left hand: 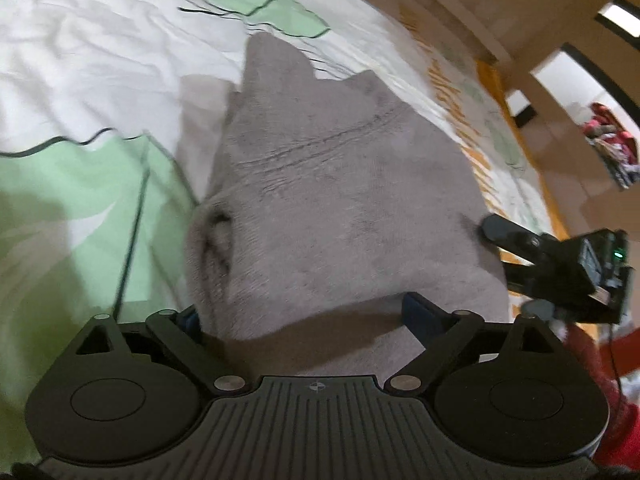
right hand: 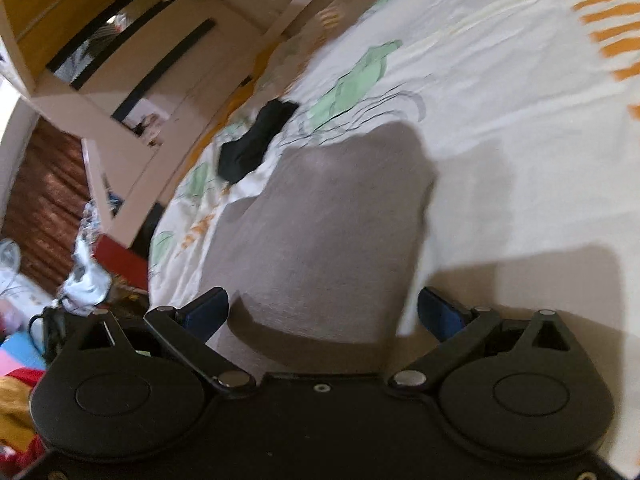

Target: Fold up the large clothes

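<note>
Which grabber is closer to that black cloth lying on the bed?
Right. The right gripper faces the black cloth beyond the grey garment; the left gripper doesn't see it.

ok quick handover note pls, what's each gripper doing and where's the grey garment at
Left gripper: open, jaws wide over the near edge of the grey garment, not pinching it.
Right gripper: open too, the same garment between its fingers, no grip.
The garment lies on the printed bedsheet, folded into a compact shape.
A dark item lies further back on the bed, untouched.
Left: check fold, tidy, set aside.

Grey garment (left hand: pixel 340 200) near edge hidden by left claw (left hand: pixel 306 316); dark item (right hand: pixel 256 140) blurred, maybe clothing.
</note>
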Demonstrator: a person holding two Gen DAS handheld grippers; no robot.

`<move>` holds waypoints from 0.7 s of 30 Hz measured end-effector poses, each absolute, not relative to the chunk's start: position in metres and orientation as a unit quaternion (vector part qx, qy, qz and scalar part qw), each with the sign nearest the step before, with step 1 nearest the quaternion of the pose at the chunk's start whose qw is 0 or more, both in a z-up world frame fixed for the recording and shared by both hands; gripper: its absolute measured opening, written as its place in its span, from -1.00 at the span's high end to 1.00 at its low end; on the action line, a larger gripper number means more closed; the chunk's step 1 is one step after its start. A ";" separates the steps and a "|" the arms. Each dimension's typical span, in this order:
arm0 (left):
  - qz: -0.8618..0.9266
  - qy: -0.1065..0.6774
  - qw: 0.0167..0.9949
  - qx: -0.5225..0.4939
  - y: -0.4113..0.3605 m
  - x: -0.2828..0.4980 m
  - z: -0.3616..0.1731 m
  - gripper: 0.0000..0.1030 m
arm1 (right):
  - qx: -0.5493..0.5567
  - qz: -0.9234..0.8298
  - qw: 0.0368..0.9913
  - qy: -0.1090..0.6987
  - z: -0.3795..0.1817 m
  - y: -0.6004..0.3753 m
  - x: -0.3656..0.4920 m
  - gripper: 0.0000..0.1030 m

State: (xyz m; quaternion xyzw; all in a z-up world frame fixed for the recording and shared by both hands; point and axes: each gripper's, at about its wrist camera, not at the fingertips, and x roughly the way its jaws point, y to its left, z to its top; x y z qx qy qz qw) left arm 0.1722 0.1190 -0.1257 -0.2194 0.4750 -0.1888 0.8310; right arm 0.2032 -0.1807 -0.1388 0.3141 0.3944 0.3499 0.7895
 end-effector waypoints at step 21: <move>-0.377 0.432 0.798 -0.184 -0.076 0.245 -0.125 -0.54 | 0.260 0.213 0.864 0.376 -0.093 -0.338 0.238 -0.18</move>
